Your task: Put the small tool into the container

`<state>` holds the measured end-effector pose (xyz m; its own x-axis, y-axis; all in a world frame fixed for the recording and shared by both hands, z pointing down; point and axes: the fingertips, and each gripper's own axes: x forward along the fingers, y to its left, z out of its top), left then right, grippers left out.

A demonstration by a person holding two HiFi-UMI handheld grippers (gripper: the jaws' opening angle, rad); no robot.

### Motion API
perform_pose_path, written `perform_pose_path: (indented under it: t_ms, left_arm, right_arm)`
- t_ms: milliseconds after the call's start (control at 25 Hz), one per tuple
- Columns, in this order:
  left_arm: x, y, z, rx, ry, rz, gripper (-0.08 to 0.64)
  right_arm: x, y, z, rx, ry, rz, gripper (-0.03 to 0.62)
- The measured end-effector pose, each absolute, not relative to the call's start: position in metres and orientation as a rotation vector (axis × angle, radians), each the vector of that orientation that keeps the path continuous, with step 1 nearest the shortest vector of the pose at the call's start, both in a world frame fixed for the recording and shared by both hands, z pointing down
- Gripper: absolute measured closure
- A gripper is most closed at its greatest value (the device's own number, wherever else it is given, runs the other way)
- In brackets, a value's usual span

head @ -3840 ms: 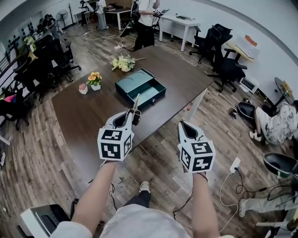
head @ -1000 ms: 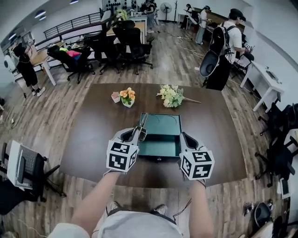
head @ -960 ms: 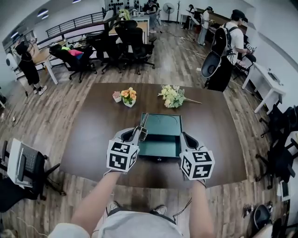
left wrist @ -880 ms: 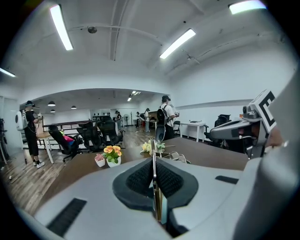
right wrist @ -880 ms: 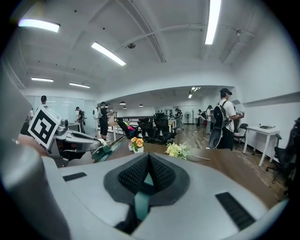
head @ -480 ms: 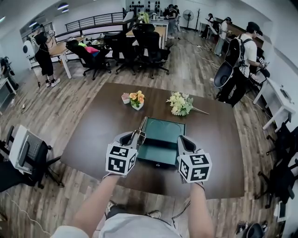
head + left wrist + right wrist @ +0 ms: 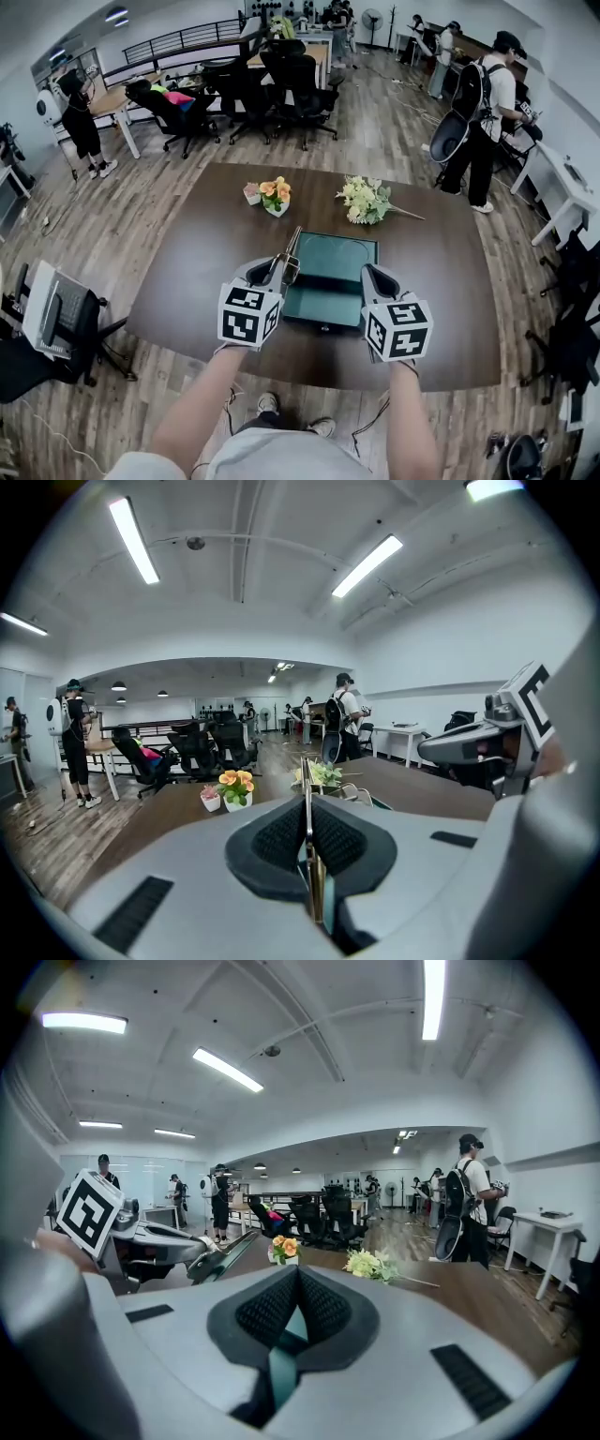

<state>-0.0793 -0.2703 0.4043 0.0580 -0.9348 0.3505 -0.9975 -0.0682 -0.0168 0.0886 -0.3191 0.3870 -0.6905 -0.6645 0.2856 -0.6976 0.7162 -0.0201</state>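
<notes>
An open teal box [image 7: 336, 265], the container, lies on the dark brown table [image 7: 197, 272] straight ahead of me. My left gripper [image 7: 277, 267] is shut on the small tool [image 7: 290, 247], a thin metal piece that sticks out forward beside the box's left wall. In the left gripper view the tool [image 7: 307, 803] shows edge-on, pinched between the black pads of the left gripper [image 7: 307, 829]. My right gripper [image 7: 373, 274] hovers at the box's right near corner, shut with nothing in it. The right gripper's [image 7: 297, 1279] own view shows its pads meeting at the tip.
Beyond the box stand a small pot of orange flowers [image 7: 275, 196], a tiny pink pot [image 7: 251, 194] and a loose pale bouquet [image 7: 367, 200]. Office chairs [image 7: 281, 84] stand behind the table. A person with a backpack [image 7: 478, 103] stands at the right.
I stood off the table's corner; now I face its long side, the box straight ahead. Over the last second both grippers stayed near the box's near corners. The left still holds the tool.
</notes>
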Motion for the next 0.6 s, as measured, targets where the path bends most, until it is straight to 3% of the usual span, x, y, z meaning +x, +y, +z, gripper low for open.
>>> perform_pose_path:
  t_ms: [600]
  left_arm:
    - [-0.082, -0.291, 0.414, 2.210, -1.859, 0.465, 0.563]
  right_arm:
    - [0.089, -0.323, 0.396, 1.192, -2.609, 0.221, 0.588]
